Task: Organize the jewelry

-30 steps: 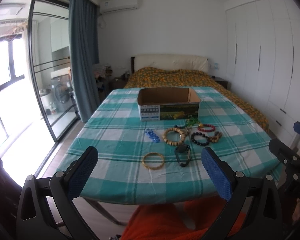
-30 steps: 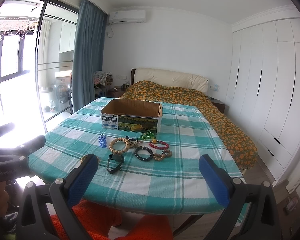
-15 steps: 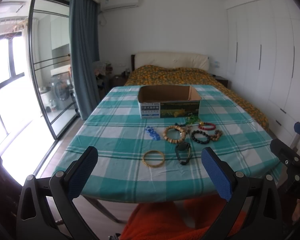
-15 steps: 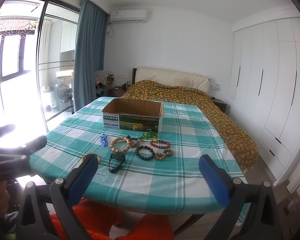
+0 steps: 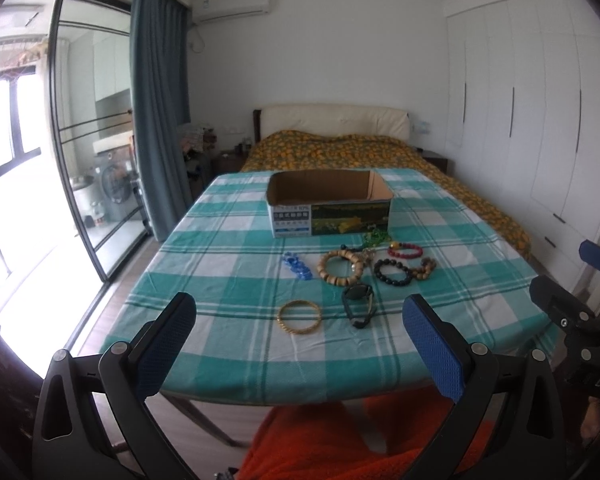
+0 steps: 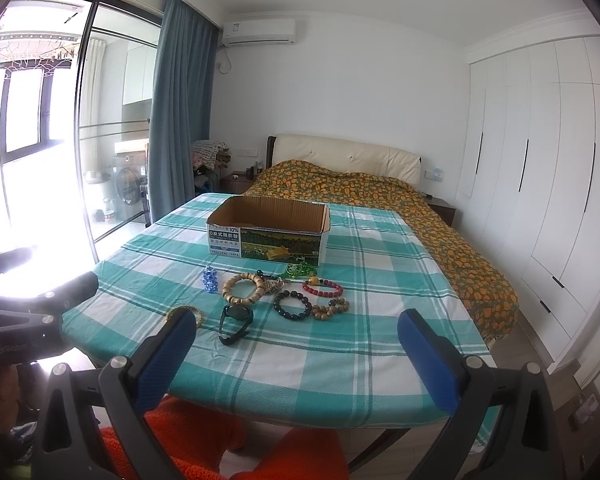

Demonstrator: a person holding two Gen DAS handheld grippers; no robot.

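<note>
An open cardboard box stands on the checked tablecloth. In front of it lie a gold bangle, a black watch, a wooden bead bracelet, a black bead bracelet, a red bracelet, a brown bead string, blue beads and a green piece. My left gripper and right gripper are both open and empty, hovering short of the table's near edge.
The table has a teal checked cloth. A bed stands behind it, white wardrobes on the right, a glass sliding door and curtain on the left. An orange cloth lies below the grippers.
Both grippers have risen and eased slightly toward the table; both stay open. The jewelry has not moved.
</note>
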